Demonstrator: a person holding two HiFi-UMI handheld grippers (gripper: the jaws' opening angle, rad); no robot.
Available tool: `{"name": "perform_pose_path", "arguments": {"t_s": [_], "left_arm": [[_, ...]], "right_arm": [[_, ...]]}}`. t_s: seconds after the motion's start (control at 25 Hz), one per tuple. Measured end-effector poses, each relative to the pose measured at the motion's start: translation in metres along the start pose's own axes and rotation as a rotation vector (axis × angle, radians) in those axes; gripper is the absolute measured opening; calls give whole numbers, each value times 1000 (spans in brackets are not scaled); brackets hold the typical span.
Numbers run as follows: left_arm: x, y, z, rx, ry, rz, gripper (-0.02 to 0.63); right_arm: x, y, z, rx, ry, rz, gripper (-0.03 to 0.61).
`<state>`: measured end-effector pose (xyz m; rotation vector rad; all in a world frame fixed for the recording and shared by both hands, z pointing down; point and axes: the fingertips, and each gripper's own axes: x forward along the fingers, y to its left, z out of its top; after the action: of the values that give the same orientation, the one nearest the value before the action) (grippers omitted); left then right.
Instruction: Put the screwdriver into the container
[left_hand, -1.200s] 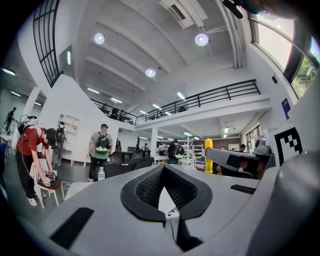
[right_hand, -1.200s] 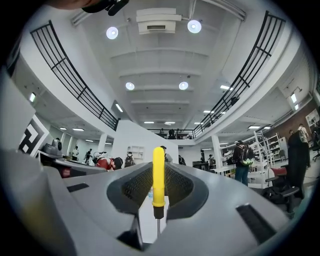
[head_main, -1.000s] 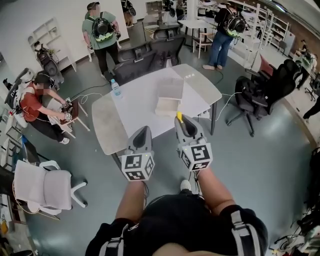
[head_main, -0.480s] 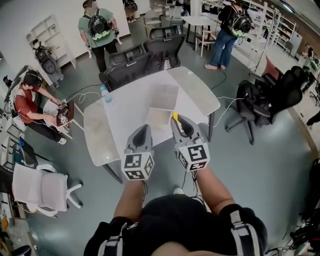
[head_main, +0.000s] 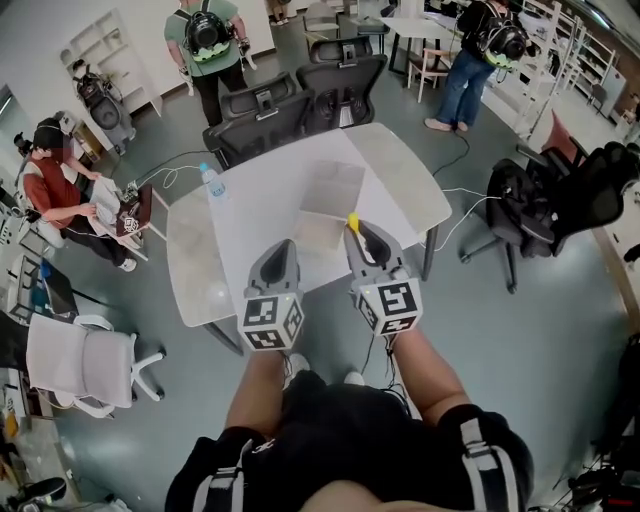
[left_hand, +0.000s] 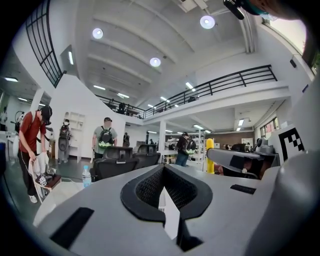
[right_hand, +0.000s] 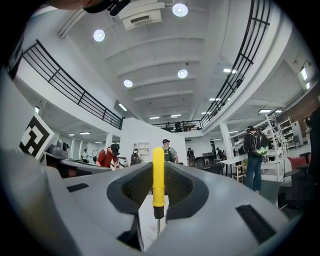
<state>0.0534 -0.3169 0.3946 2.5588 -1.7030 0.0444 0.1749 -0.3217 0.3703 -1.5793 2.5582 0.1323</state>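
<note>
White rounded-corner table (head_main: 250, 215) fills the mid scene. Two black office chairs (head_main: 300, 105) stand at its far edge. A person in a red top (head_main: 55, 195) sits well off the table's left side, and two standing people w/ backpacks are beyond its far side.

Pale, boxy rectangular container (head_main: 333, 187) sits approx mid-table, a bit right of centre. Can't tell what's inside from the head view. A second pale flat rectangular piece (head_main: 312, 235) lies just on the container's near side; can't tell if the two touch.

Grey left gripper (head_main: 283, 245) w/ marker cube hangs over the table's near edge. Its jaw tips meet and there's nothing btwn them (left_hand: 162, 170).

Grey right gripper (head_main: 358, 232) is over the table's near-right part, close to the container's near corner. Its jaws are clamped on the handle of the screwdriver (right_hand: 158, 175).

Clear plastic water bottle w/ blue cap (head_main: 212, 182) stands upright at the table's far-left corner, well apart from the container.

The screwdriver has a yellow handle, black collar and thin metal shaft. The handle pokes out past the jaw tips (head_main: 352, 222), w/ the shaft pointing back toward the gripper body. It's above the table and outside the container.
</note>
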Motion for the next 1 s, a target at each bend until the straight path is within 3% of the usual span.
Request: {"name": "perform_pose_path", "arguments": {"t_s": [0.6, 1.0], "left_arm": [[76, 73, -5, 1, -28, -61, 11], [115, 134, -16, -20, -3, -66, 11]], "right_arm": [[103, -16, -58, 23, 58, -68, 66], [179, -24, -141, 86, 245, -103, 66]]}}
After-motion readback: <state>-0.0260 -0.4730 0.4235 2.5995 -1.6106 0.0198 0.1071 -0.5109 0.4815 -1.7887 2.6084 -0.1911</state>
